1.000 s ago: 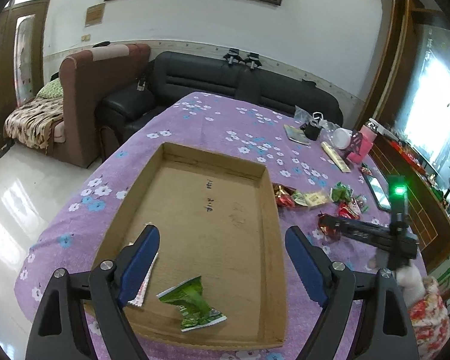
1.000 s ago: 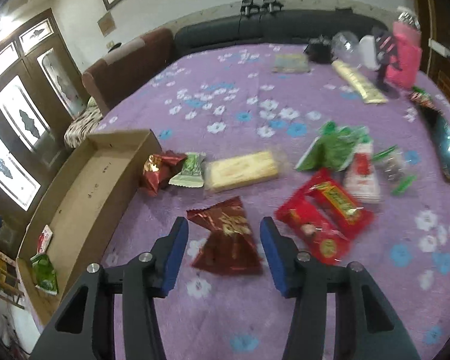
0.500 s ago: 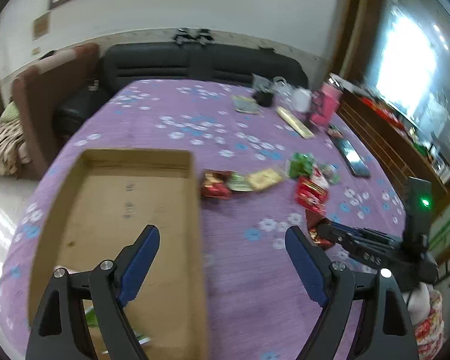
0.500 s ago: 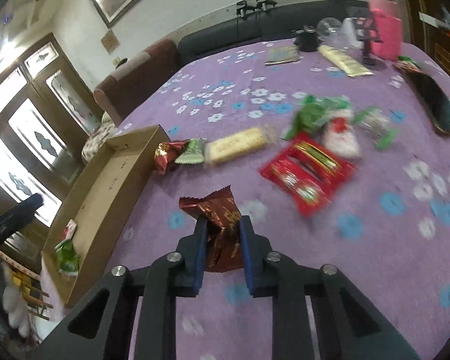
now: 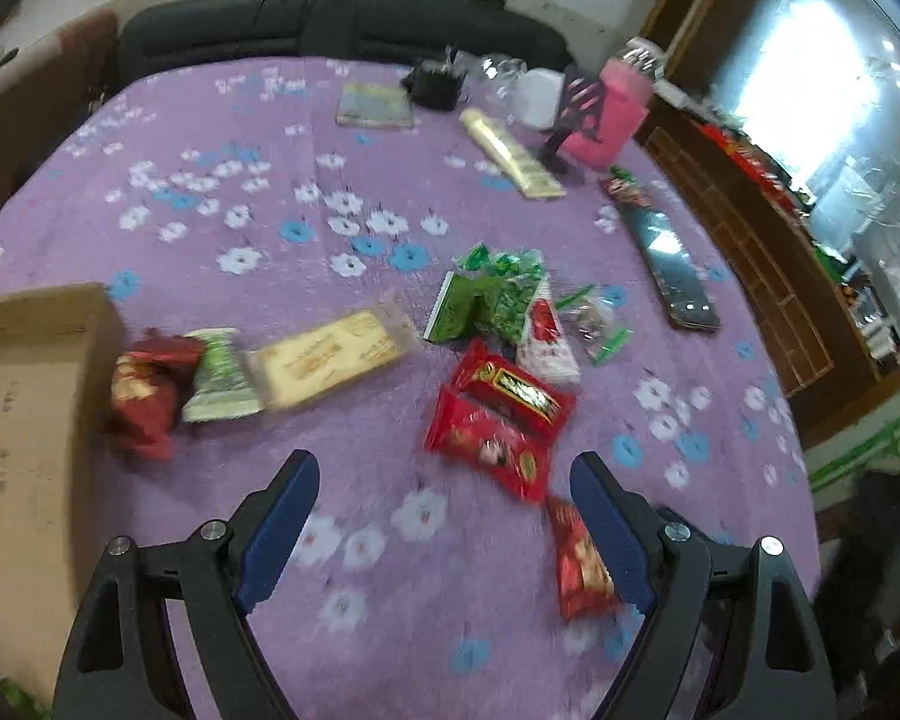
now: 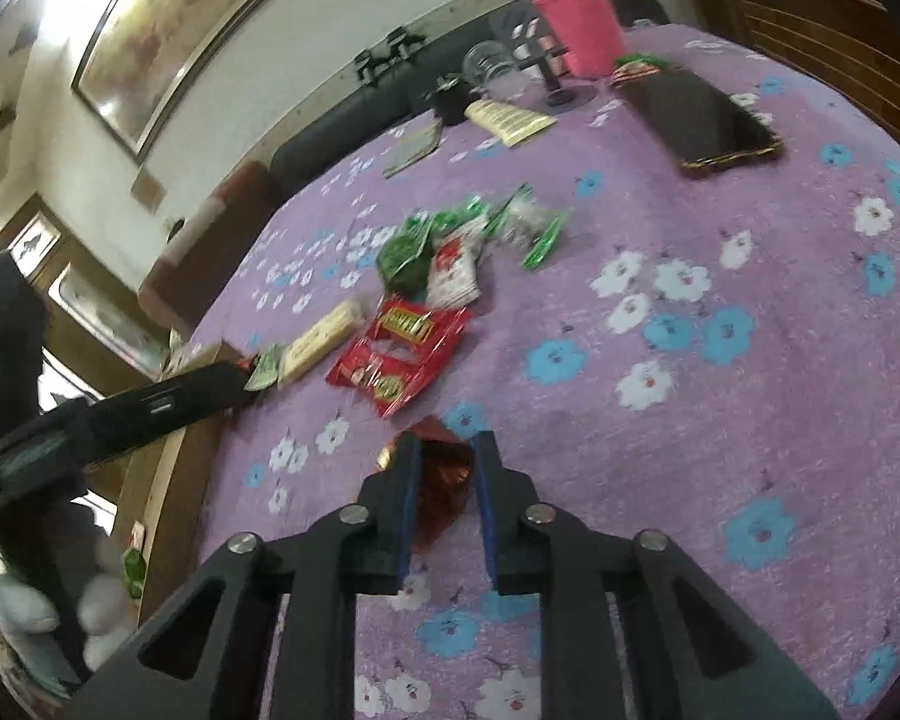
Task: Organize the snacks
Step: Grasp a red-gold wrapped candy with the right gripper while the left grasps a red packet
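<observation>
Purple cloth with white and blue flowers covers the tabletop (image 5: 222, 138) in both views. Right claw (image 6: 446, 461) is clenched on a dark red snack packet (image 6: 444, 480), pinched between its blue pads and held above the cloth; the same packet (image 5: 579, 564) appears in the left wrist view just beside the left claw's right finger. Left claw (image 5: 444, 516) is released, fingers spread wide, nothing between them, hovering over the cloth. Remaining snacks lie loose mid-table: two red packets (image 5: 498, 420) overlapping, directly ahead of the left claw; a pale yellow cracker pack (image 5: 330, 360) to their left; a green-and-white packet (image 5: 219, 378) touching the cracker pack; a dark red foil packet (image 5: 144, 390) next to that, against the cardboard tray (image 5: 24, 396) at the left edge. Green packets (image 5: 492, 300) and a red-and-white packet (image 5: 549, 339) sit in a small heap behind the red ones. Farther back: a black phone (image 5: 672, 270), a pink bottle (image 5: 615, 114), a long cream-coloured packet (image 5: 510, 156). Left wrist view is motion-blurred; print on the wrappers is unreadable.
</observation>
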Tool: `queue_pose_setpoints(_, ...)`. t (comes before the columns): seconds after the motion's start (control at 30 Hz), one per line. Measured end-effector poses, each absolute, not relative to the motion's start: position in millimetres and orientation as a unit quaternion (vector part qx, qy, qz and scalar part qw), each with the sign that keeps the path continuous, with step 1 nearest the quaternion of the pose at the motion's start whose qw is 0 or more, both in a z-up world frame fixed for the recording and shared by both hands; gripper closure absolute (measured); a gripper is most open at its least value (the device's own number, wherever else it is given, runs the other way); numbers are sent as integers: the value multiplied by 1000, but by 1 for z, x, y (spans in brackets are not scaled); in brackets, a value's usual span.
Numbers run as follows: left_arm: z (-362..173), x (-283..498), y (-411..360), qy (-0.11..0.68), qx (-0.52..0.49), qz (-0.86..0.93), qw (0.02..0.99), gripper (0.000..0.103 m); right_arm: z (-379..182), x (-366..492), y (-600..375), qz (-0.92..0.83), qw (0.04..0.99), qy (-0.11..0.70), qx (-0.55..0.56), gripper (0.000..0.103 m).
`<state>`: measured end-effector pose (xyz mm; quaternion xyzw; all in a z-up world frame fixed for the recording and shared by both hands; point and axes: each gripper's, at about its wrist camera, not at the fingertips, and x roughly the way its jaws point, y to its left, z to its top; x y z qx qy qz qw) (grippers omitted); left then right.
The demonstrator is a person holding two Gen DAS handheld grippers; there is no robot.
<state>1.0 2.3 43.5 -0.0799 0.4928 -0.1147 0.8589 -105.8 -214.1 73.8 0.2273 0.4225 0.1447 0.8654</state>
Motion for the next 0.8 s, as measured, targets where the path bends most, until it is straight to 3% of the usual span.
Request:
queue_pose_setpoints(0.1, 35, 19, -14, 497, -44, -111, 859, 28, 73, -106, -220, 135, 867, 417, 236, 82)
queue_pose_setpoints(0.13, 31, 26, -22, 499, -22, -105, 860, 38, 72, -106, -222, 132, 867, 417, 239, 81)
queue_pose_setpoints(0.17, 27, 30, -28, 505, -2, -107, 856, 57, 72, -105, -225, 130, 866, 417, 245, 81)
queue_pose_setpoints(0.23, 17, 33, -35, 529, 27, -106, 841, 77, 71, -104, -229, 125, 864, 416, 255, 81)
queue_pose_setpoints(0.4, 20, -4, -30, 533, 105, -133, 829, 80, 70, -104, -236, 121, 862, 413, 269, 75)
queue_pose_setpoints(0.53, 38, -36, 11, 524, 40, -152, 837, 78, 70, -102, -231, 134, 859, 417, 264, 70)
queue_pose_setpoints(0.67, 51, -55, 34, 488, -26, -160, 858, 47, 71, -102, -224, 140, 861, 419, 252, 58)
queue_pose_setpoints(0.8, 45, -63, 19, 476, 12, -183, 860, 46, 67, -101, -207, 156, 858, 437, 222, 56)
